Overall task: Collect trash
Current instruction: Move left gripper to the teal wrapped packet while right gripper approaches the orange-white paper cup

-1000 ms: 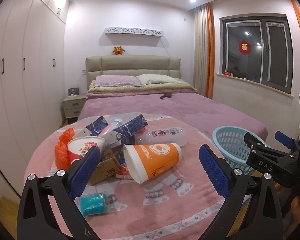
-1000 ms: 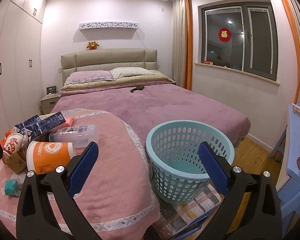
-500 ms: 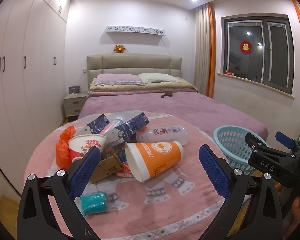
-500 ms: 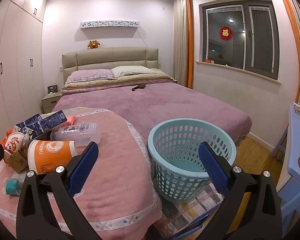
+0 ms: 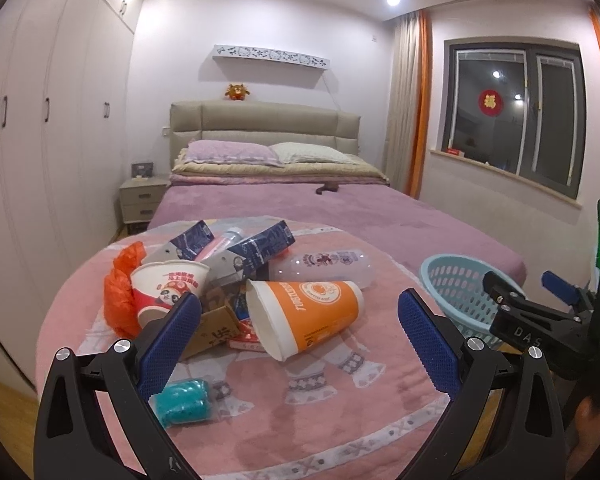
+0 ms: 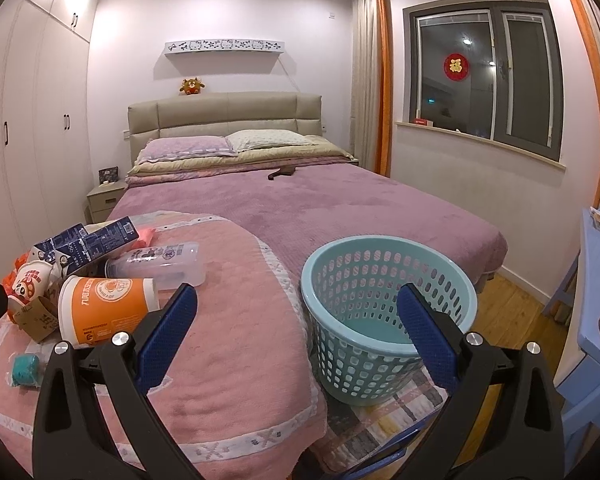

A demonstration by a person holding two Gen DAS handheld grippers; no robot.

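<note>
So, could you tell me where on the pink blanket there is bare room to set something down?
The pink blanket lies bare between the clear bottle and the teal basket, and along its near edge. It is crowded at the left, around the orange cup, cartons and red-and-white cup.

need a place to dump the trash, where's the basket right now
The teal basket stands empty at the pink blanket's right edge, straight ahead of the right gripper.

Your left finger (image 5: 168, 344) covers part of the cardboard box (image 5: 216, 326) and the teal roll (image 5: 186, 402). The orange cup (image 5: 306, 306) hides whatever lies behind it. The cartons' (image 5: 260, 246) print is too small to read.
</note>
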